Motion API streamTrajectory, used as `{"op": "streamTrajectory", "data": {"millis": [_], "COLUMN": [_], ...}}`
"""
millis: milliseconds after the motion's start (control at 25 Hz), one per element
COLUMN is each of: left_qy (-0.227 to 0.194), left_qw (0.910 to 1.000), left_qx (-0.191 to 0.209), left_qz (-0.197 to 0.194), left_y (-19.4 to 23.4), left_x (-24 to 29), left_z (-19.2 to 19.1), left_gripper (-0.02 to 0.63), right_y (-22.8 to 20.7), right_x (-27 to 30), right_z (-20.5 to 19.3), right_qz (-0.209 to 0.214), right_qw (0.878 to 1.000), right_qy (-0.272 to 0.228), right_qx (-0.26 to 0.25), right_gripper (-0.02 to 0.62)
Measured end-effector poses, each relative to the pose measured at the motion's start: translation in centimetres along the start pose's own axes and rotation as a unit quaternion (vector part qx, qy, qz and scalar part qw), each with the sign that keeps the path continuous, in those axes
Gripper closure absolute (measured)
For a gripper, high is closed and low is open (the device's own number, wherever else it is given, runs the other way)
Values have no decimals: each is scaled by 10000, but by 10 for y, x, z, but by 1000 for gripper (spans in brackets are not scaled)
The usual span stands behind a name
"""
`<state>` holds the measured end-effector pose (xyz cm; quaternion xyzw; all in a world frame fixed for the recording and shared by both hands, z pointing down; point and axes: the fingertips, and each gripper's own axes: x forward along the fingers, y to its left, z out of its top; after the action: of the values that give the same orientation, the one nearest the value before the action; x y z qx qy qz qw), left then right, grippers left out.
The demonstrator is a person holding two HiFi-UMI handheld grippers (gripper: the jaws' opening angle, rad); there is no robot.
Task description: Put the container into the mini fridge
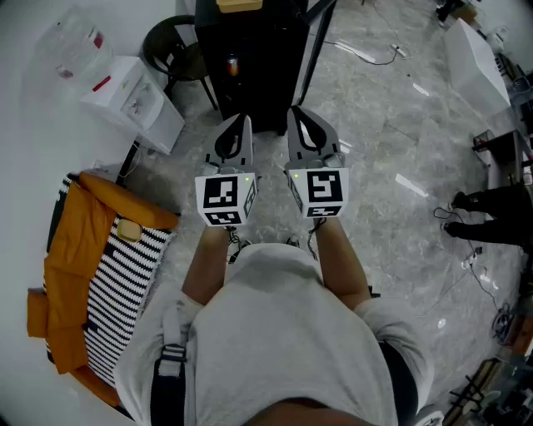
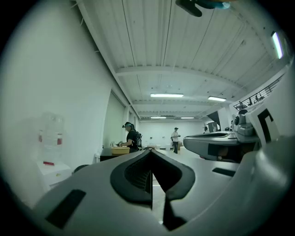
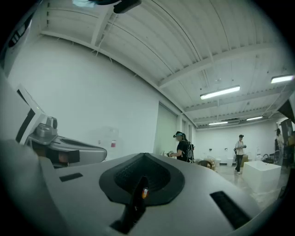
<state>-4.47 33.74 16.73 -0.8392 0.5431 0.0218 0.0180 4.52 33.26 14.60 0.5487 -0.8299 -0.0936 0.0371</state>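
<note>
Two empty grippers held side by side before a black mini fridge, with the container resting on top of it.

Head view: the left gripper (image 1: 240, 125) and right gripper (image 1: 298, 116) point level at the mini fridge (image 1: 250, 66) in the upper centre, each with its jaws closed together on nothing. It looks like a ready stance before any reach. The tan container (image 1: 239, 4) sits on the fridge's top at the upper edge, untouched. Left gripper view: the jaws meet in a tight seam with nothing between them, and the container (image 2: 120, 150) shows left of centre beyond the tips, a person (image 2: 131, 137) standing behind it. Right gripper view: jaws likewise pressed together and empty, with the left gripper (image 3: 60, 150) alongside at the left edge.
</note>
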Motion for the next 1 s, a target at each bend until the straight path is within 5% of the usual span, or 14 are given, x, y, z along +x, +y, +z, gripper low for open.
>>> {"op": "streamTrajectory", "data": {"millis": [720, 1000], "left_qy": [235, 417], "left_qw": [9996, 9978], "left_qx": [-87, -457], "left_qz": [146, 229], "left_y": [77, 104], "left_x": [-48, -60], "left_z": [-28, -55], "left_gripper": [594, 594], "right_y": [61, 85], "right_x": [20, 31], "right_z": [-5, -30], "right_qz": [-74, 4], "right_qw": [9996, 9995], "right_qy": [-78, 225], "right_qx": [244, 226], "right_gripper": [557, 557]}}
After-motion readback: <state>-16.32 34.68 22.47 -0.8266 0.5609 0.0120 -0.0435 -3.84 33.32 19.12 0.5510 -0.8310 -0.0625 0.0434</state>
